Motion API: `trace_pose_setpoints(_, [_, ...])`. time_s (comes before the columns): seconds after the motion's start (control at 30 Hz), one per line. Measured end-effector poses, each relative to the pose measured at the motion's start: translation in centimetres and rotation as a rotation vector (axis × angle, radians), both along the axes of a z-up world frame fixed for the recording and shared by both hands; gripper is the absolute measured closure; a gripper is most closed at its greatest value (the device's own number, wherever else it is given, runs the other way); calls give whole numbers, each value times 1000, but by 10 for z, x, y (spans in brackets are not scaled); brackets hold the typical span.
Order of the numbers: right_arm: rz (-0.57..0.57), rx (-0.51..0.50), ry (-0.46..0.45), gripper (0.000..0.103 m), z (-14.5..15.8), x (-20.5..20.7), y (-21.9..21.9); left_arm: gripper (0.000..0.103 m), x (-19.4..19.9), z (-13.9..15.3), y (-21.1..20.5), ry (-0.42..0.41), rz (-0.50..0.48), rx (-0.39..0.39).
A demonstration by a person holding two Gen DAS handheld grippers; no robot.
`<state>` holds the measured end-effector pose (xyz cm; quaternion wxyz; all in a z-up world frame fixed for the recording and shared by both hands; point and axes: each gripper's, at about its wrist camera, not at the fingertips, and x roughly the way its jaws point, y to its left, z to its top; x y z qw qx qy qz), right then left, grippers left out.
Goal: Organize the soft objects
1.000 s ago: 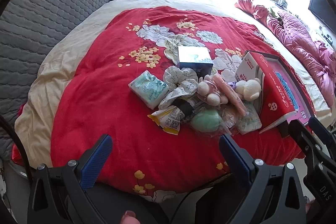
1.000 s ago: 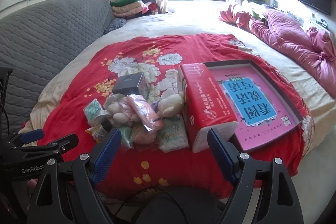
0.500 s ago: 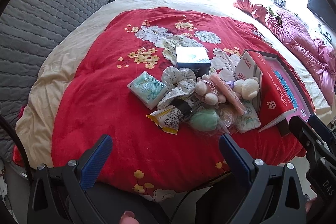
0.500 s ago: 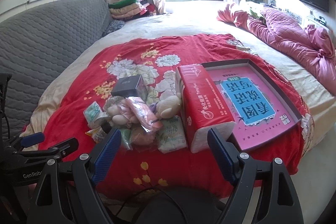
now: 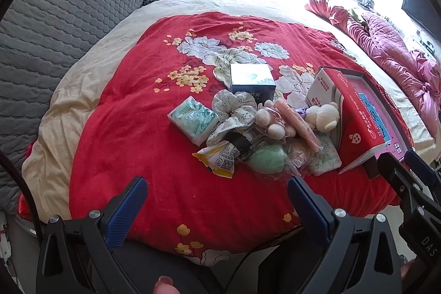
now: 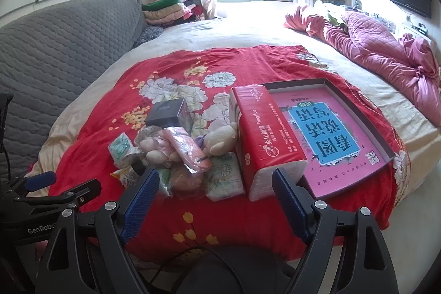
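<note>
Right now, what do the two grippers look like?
Both are black angular frames with silver bolts and textured blue finger pads. The left gripper has a black cable beneath it. The right gripper is the same build. White lettering marks each: "GenRobo" on the left, "DAS" on the right.

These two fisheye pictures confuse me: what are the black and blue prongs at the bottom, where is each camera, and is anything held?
No robot arm here: a person carries a two-finger gripper in each hand, with a camera on each looking forward along its fingers. The prongs are those fingers. One picture looks past the left gripper, the other past the right gripper. Both are open and hold nothing, near the edge of a bed with a red floral blanket. On it lies a pile of small soft things: tissue packs, a floral scrunchie, a white plush toy, a green sponge, beside a dark box, a red tissue pack and a pink-lined tray.
</note>
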<state>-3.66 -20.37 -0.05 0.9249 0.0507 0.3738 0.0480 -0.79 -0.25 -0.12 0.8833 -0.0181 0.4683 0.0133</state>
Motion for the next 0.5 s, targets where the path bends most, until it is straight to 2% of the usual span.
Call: trace_pose_setpoints(0.5, [6, -2, 1, 18, -1, 1, 2, 1, 1, -4, 1, 7, -3, -17])
